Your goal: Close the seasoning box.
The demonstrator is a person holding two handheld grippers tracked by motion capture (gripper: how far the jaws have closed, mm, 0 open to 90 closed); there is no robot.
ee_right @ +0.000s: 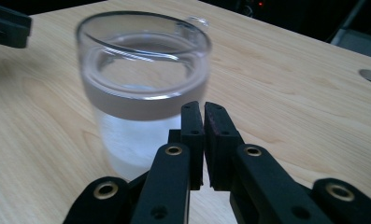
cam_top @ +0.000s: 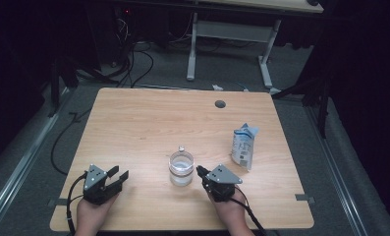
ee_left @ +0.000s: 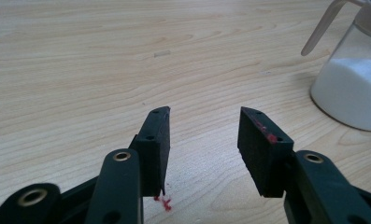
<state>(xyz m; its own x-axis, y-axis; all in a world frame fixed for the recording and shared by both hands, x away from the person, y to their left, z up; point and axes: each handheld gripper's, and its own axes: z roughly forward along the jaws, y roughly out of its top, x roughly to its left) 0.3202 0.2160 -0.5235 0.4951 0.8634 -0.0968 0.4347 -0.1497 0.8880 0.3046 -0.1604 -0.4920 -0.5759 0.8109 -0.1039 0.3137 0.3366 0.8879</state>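
A clear glass jar (cam_top: 181, 169) with white powder in its lower part stands near the middle of the wooden table (cam_top: 143, 123). My right gripper (cam_top: 200, 171) rests just right of it, its jaws pressed together with nothing between them. In the right gripper view the jar (ee_right: 141, 88) rises right behind the shut gripper (ee_right: 204, 109). My left gripper (cam_top: 119, 176) lies on the table to the jar's left, well apart from it. Its jaws (ee_left: 204, 116) stand open over bare wood. The jar (ee_left: 356, 88) sits at the right edge of that view, with a pale handle-like piece (ee_left: 321, 28) slanting off its rim.
A blue-and-white carton pouch (cam_top: 244, 146) stands to the right of the jar. A round cable hole (cam_top: 220, 103) sits near the table's far edge. Beyond the table, cables and a white desk frame (cam_top: 192, 49) stand on the grey floor.
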